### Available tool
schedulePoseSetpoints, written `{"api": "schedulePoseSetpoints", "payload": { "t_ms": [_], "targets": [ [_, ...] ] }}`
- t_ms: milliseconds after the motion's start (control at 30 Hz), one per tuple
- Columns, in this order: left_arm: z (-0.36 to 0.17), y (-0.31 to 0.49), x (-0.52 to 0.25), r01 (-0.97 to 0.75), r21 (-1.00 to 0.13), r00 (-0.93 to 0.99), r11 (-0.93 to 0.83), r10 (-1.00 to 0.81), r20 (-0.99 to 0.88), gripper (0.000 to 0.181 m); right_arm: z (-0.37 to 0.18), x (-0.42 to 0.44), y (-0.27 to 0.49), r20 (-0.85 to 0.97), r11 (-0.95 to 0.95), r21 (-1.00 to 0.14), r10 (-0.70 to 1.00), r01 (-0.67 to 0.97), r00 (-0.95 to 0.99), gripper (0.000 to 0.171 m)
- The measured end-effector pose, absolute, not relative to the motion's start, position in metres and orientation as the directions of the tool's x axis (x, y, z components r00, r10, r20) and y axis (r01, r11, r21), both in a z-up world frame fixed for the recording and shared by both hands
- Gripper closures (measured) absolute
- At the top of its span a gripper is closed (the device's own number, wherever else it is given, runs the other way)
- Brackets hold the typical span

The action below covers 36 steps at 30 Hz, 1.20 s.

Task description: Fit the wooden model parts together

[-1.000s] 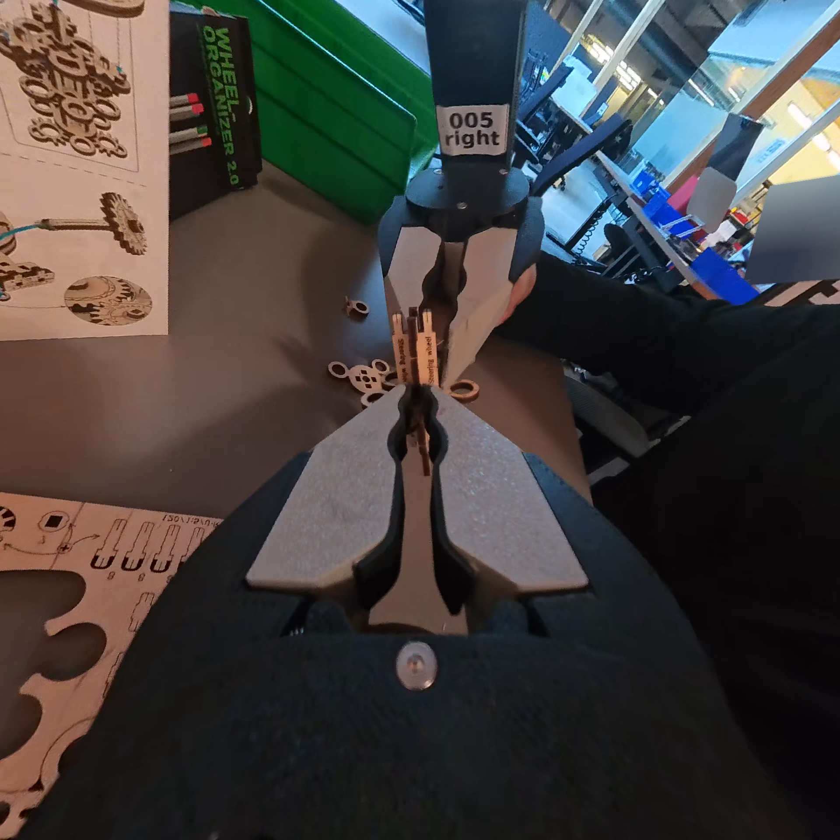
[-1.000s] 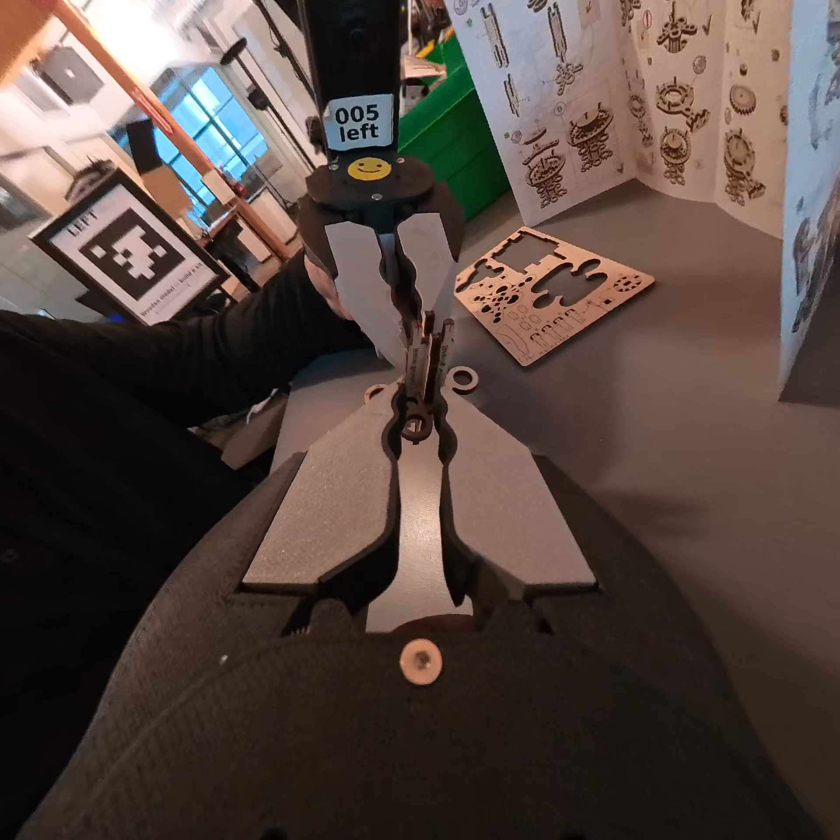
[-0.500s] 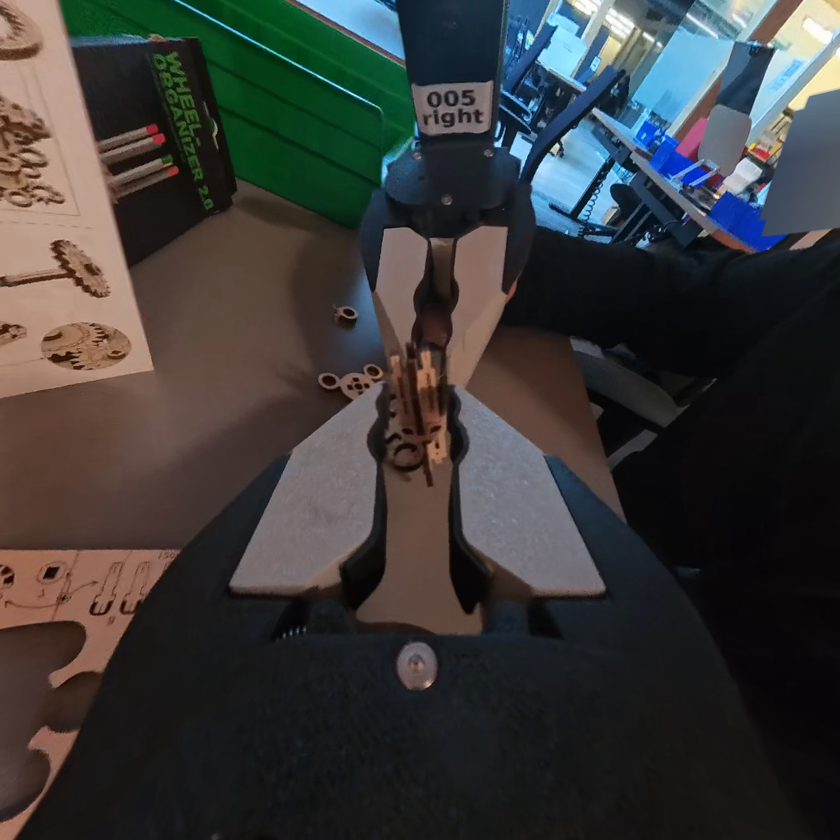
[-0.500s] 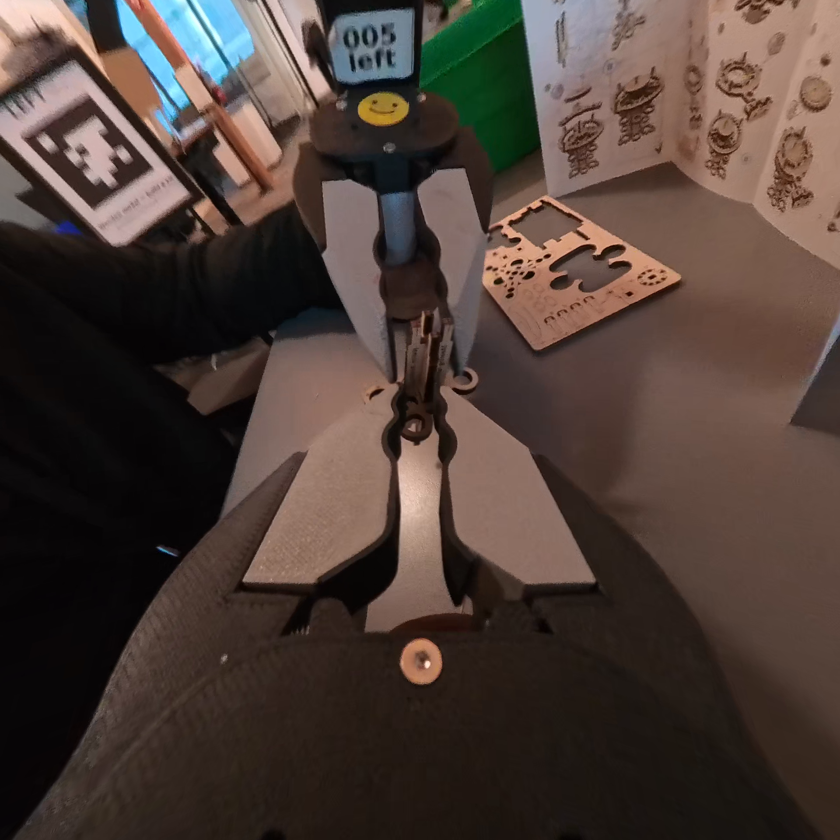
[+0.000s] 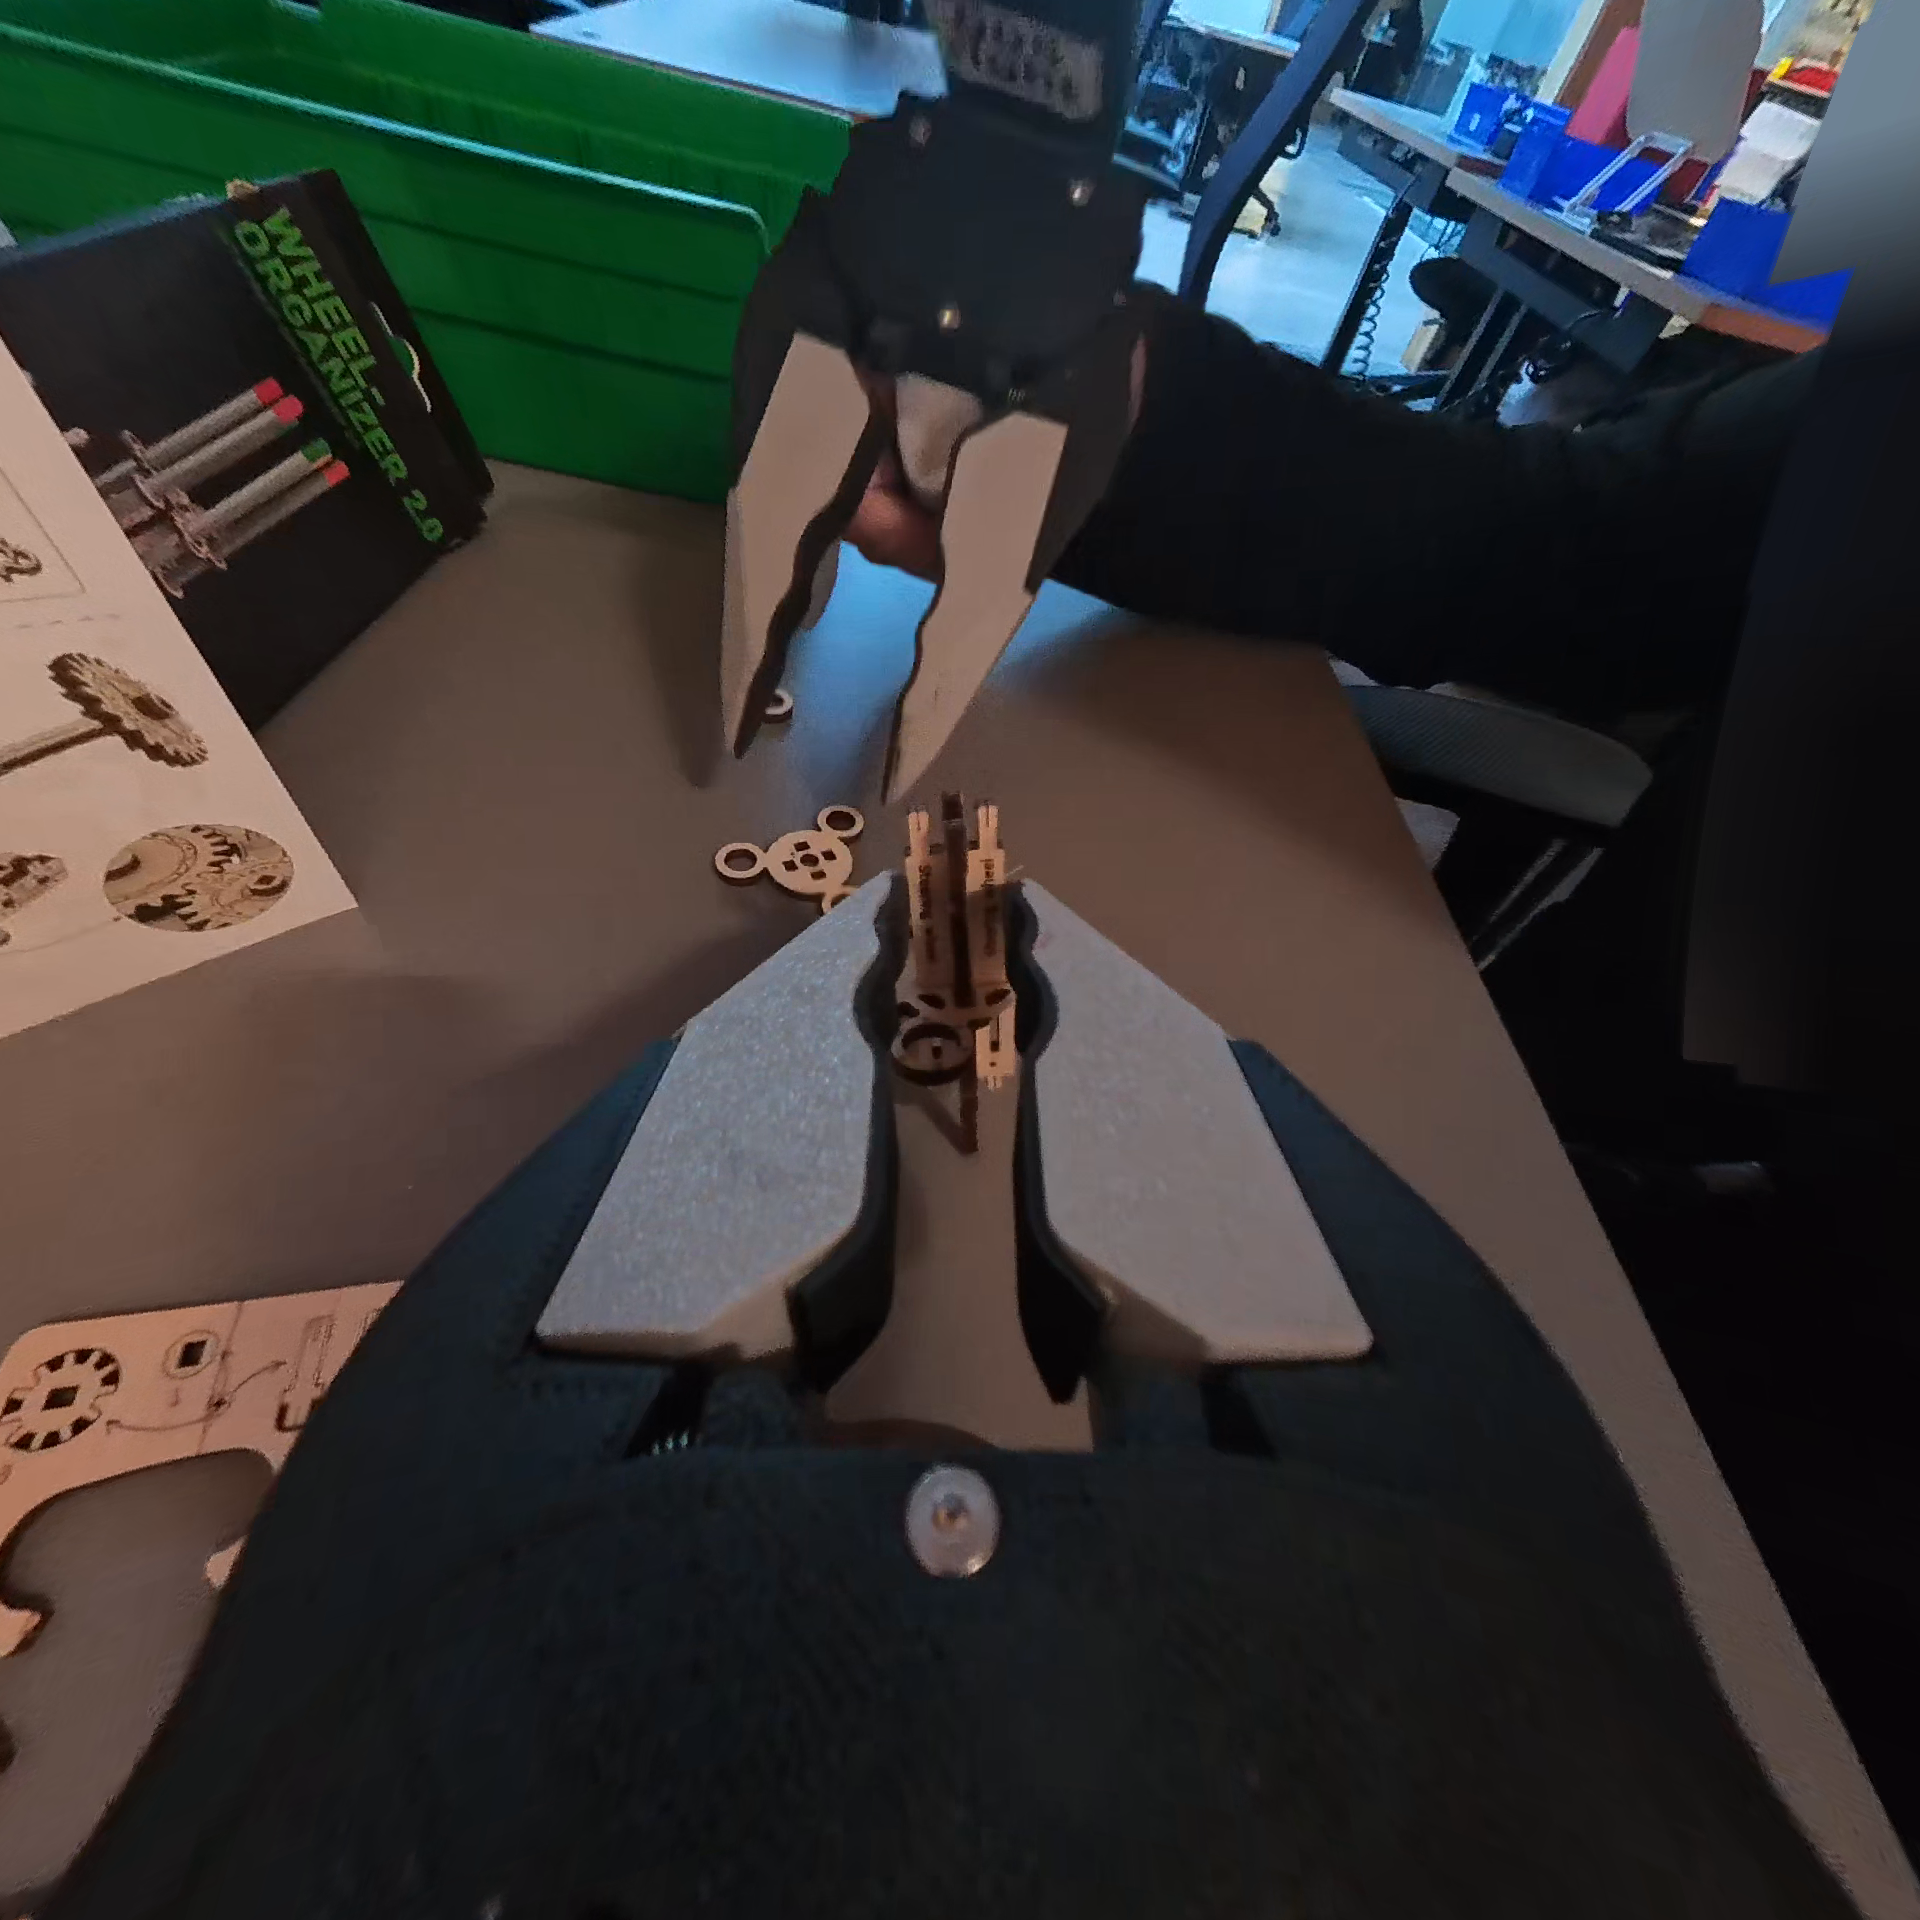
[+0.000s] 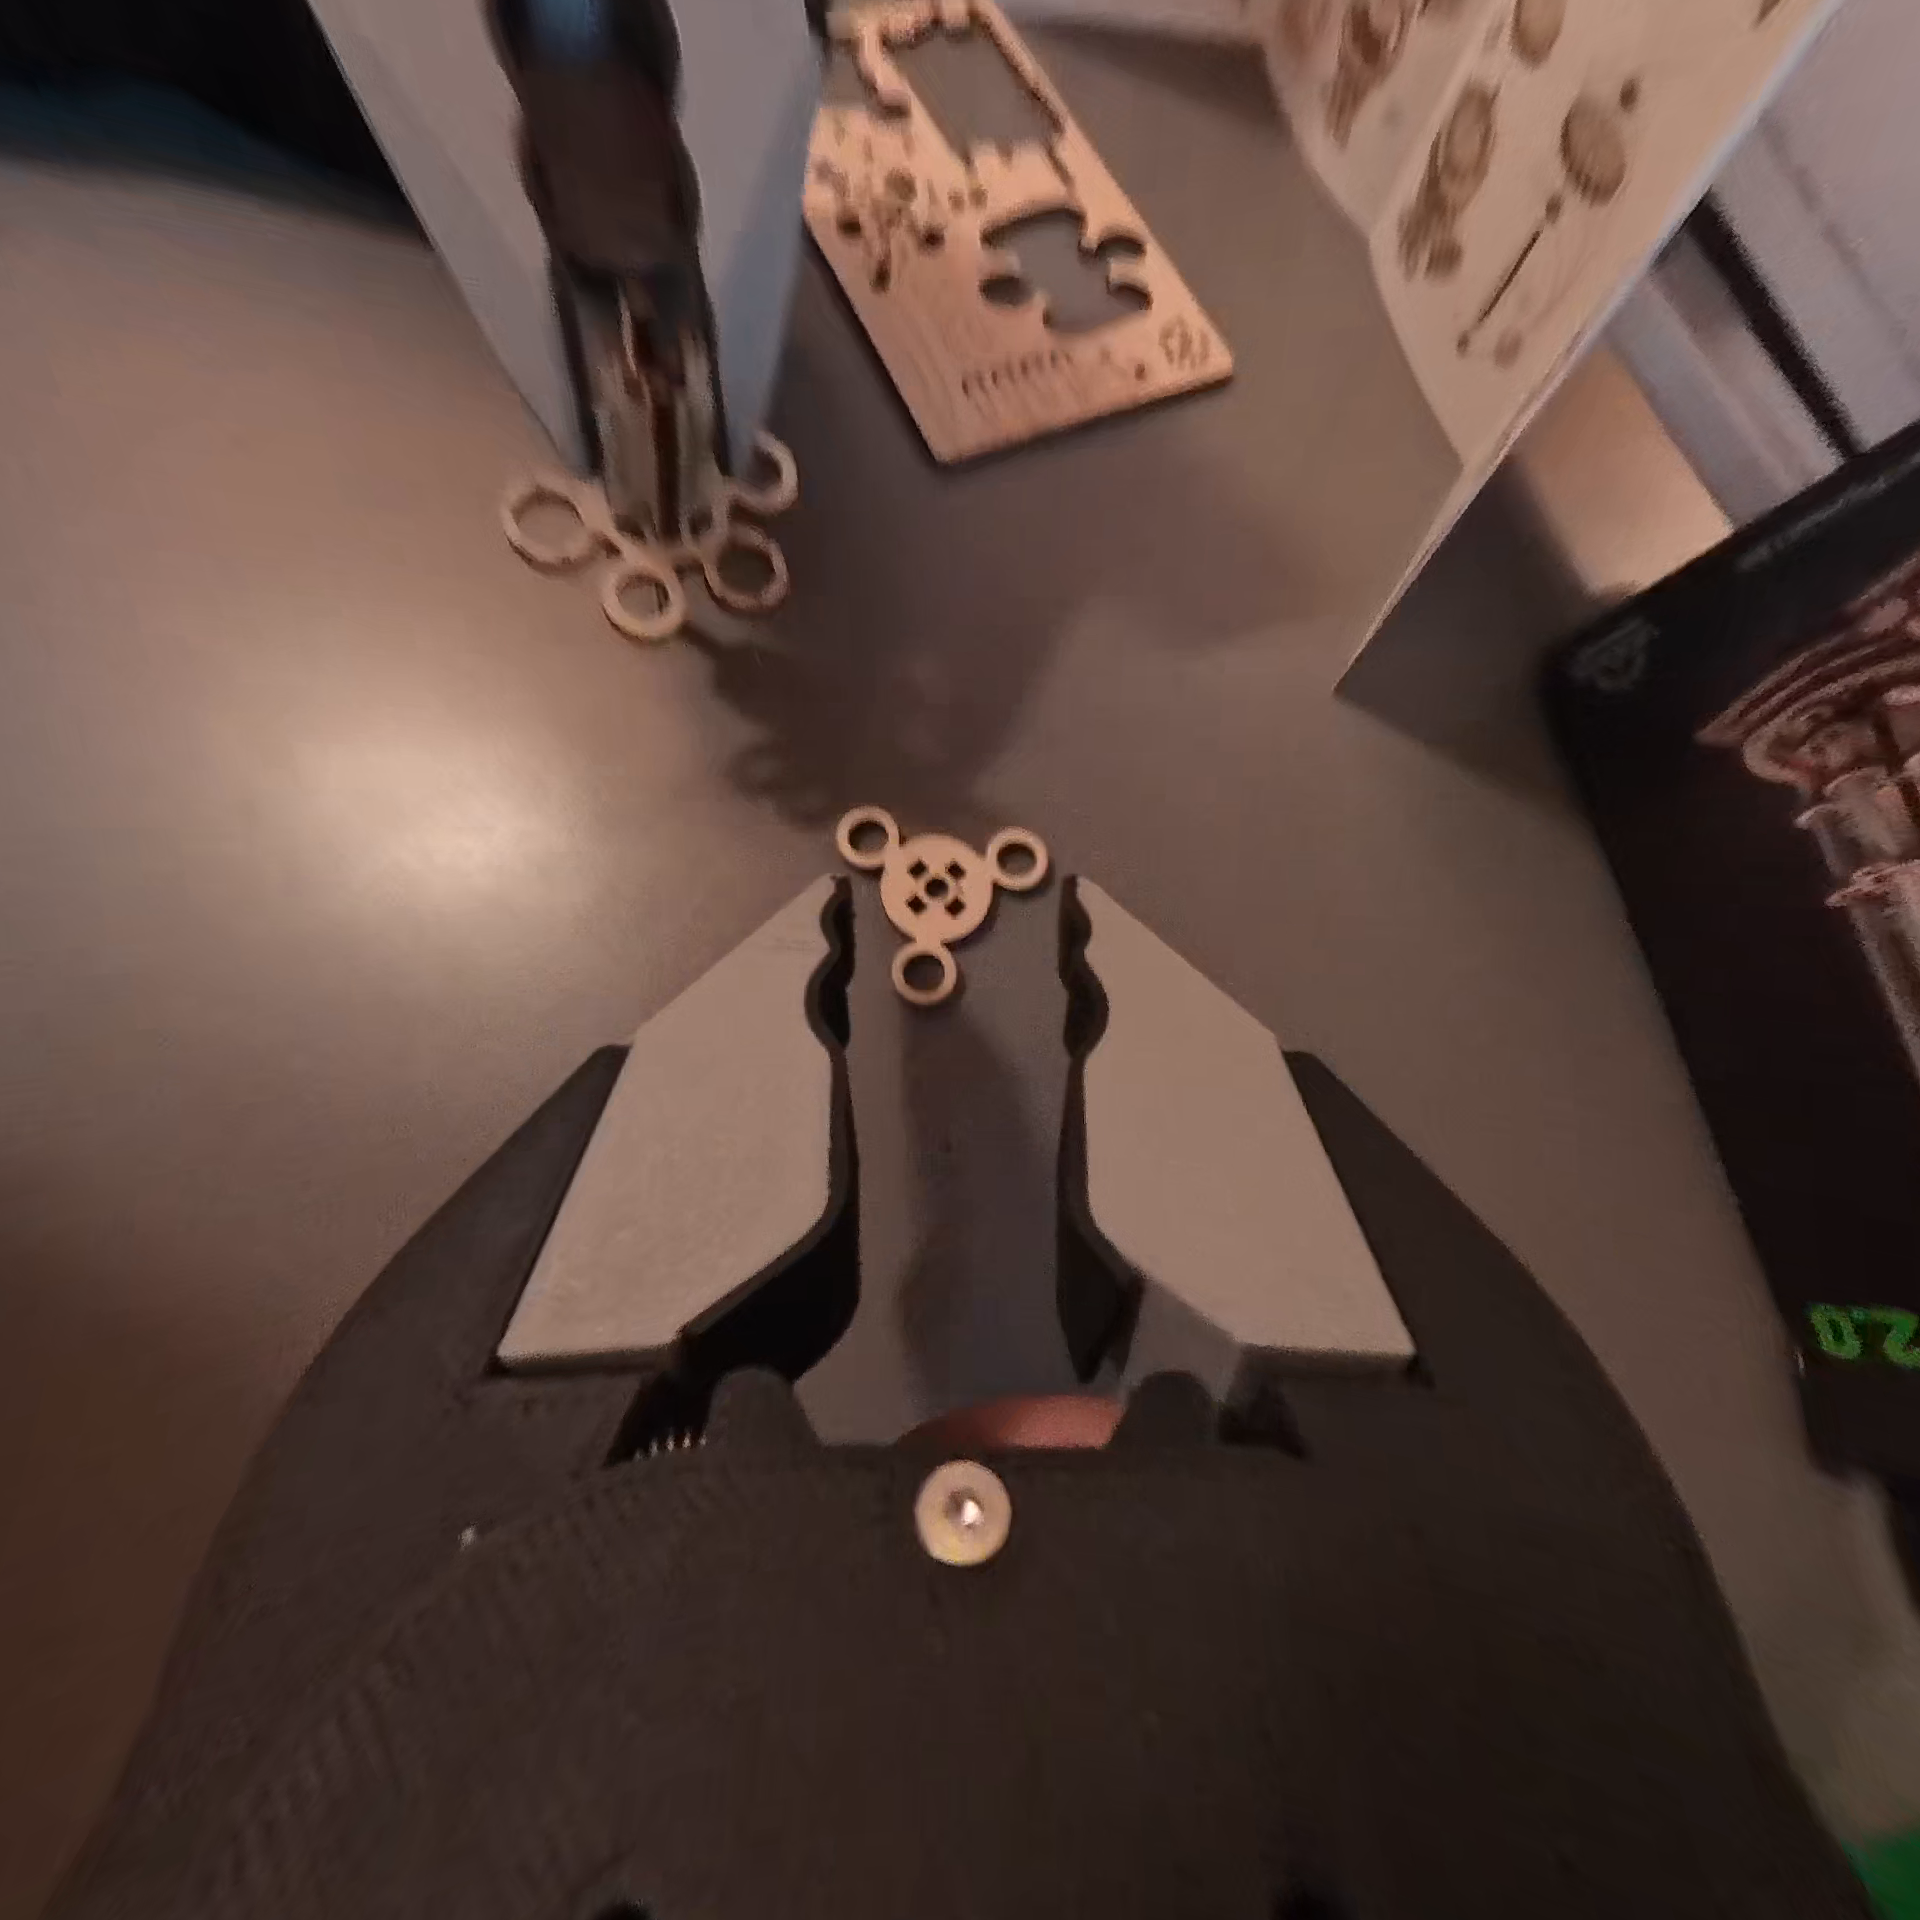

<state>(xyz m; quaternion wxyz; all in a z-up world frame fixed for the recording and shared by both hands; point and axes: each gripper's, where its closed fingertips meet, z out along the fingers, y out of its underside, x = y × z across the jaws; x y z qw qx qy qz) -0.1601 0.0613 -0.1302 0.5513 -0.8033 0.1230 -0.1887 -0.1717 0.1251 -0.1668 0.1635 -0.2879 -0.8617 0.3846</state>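
Observation:
My left gripper [image 5: 954, 904] is shut on a small wooden assembly [image 5: 951, 935] of upright slats with a ring plate at its near end. My right gripper [image 6: 956, 894] is open and points down at the grey table. A flat three-ring wooden disc [image 6: 940, 894] lies on the table between its fingertips, untouched. The same disc [image 5: 795, 862] shows in the left wrist view, just below the open right gripper [image 5: 816, 769]. In the right wrist view the left gripper [image 6: 660, 457] holds the assembly [image 6: 655, 395], blurred, with several wooden rings [image 6: 644, 592] at its tip.
A cut-out wooden sheet [image 6: 1018, 312] lies beyond the disc and also shows in the left wrist view [image 5: 104, 1403]. Instruction sheets [image 5: 104, 779], a black box [image 5: 260, 416] and a green crate [image 5: 520, 260] stand at the back. The table edge [image 5: 1403, 935] runs on the right, below a black sleeve [image 5: 1351, 520]. My right fingertips sit around 8 cm from my left ones.
My right gripper let go of the wooden assembly, opened, drew back and tilted down over the flat three-ring disc. My left gripper kept the assembly.

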Motion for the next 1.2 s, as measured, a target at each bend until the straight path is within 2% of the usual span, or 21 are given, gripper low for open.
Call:
{"api": "schedulePoseSetpoints", "payload": {
  "t_ms": [133, 233, 333, 533, 633, 767, 900, 1000, 1200],
  "targets": [
    [-0.125, 0.061, -0.163, -0.06, -0.953, 0.918, -0.296, -0.391, 0.064, 0.166, -0.19, -0.171, 0.126, 0.123, 0.635, -0.669, 0.607, 0.387, -0.785, 0.131],
    [-0.123, 0.063, -0.166, -0.067, -0.958, 0.93, -0.278, -0.366, 0.041, 0.166, -0.191, -0.177, 0.124, 0.161, 0.643, -0.669, 0.616, 0.373, -0.771, 0.138],
    [-0.12, 0.068, -0.167, -0.073, -0.964, 0.944, -0.255, -0.329, 0.015, 0.166, -0.192, -0.178, 0.121, 0.145, 0.631, -0.683, 0.611, 0.368, -0.778, 0.152],
    [-0.117, 0.073, -0.165, -0.12, -0.968, 0.958, -0.22, -0.282, -0.055, 0.166, -0.191, -0.181, 0.118, 0.14, 0.616, -0.698, 0.619, 0.366, -0.773, 0.152],
    [-0.118, 0.075, -0.168, -0.118, -0.967, 0.965, -0.227, -0.255, -0.058, 0.166, -0.177, -0.182, 0.116, 0.092, 0.548, -0.755, 0.632, 0.36, -0.769, 0.152],
    [-0.117, 0.076, -0.173, -0.086, -0.969, 0.973, -0.23, -0.226, -0.033, 0.166, -0.135, -0.182, 0.114, -0.028, 0.369, -0.863, 0.648, 0.345, -0.761, 0.153],
    [-0.121, 0.079, -0.177, -0.07, -0.963, 0.981, -0.261, -0.194, -0.019, 0.166, -0.093, -0.179, 0.102, -0.104, 0.246, -0.918, 0.609, 0.312, -0.786, 0.153],
    [-0.121, 0.081, -0.178, -0.061, -0.962, 0.986, -0.265, -0.169, -0.016, 0.166, -0.08, -0.177, 0.086, -0.13, 0.237, -0.92, 0.568, 0.313, -0.813, 0.153],
    [-0.117, 0.08, -0.182, -0.041, -0.971, 0.989, -0.238, -0.145, -0.006, 0.167, -0.094, -0.184, 0.07, -0.064, 0.362, -0.875, 0.572, 0.321, -0.818, 0.153]
  ]
}}
